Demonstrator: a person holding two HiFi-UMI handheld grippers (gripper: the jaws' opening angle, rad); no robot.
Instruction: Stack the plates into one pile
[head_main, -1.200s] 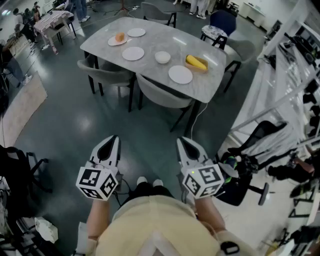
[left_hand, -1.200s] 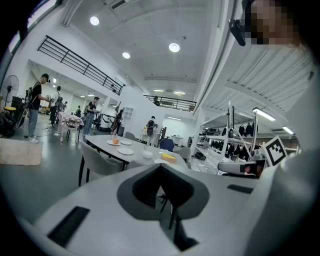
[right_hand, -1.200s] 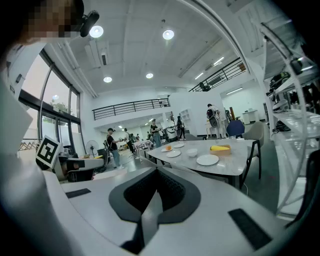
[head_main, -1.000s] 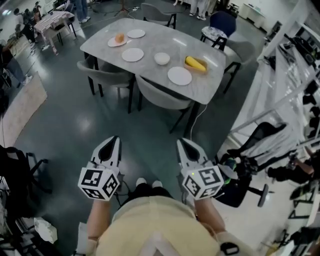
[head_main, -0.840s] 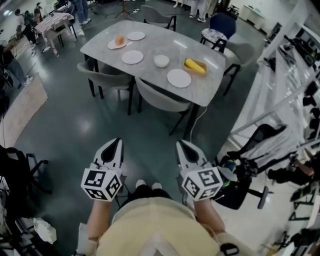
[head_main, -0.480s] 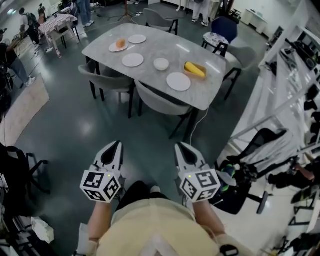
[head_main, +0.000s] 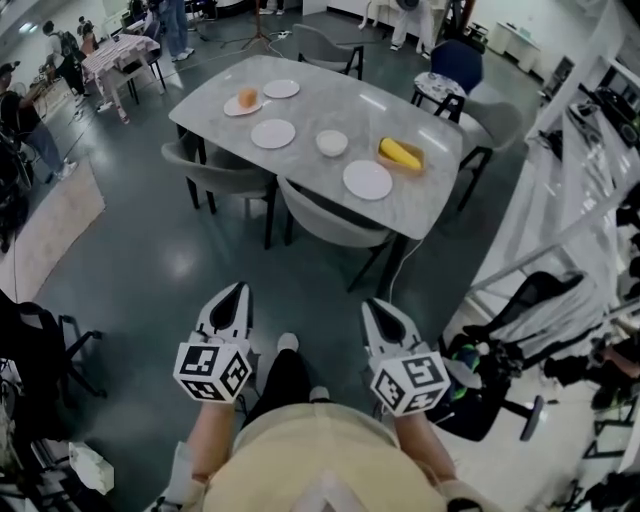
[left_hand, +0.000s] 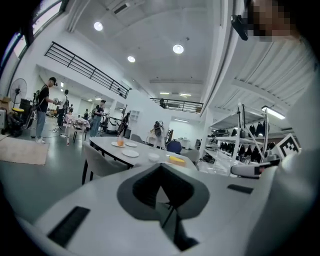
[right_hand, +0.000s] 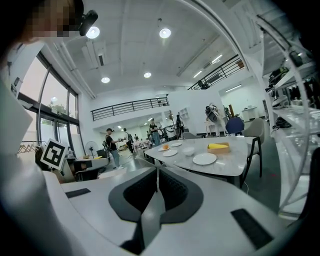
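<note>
One long grey table (head_main: 310, 105) stood on the dark floor (head_main: 150, 270), well ahead of the person and apart from both grippers. Two grey chairs (head_main: 325, 215) were tucked against its near side. Low in the head view, the left gripper (head_main: 239, 290) and the right gripper (head_main: 371, 304) were held side by side above the floor, both pointing toward the table. Each had its jaws pressed together with nothing between them (each gripper's own view showed the closed tips). Four white plates lay apart on the table, none stacked. The near plate (head_main: 368, 180) lay by the near edge and the middle plate (head_main: 273, 133) to its left. The orange-topped plate (head_main: 243, 103) sat near the far left corner, with the far plate (head_main: 281, 89) just beside it. A small white bowl (head_main: 332, 143) sat between the near and middle plates. A shallow tray (head_main: 401, 154) holding something yellow sat just beyond the near plate.
</note>
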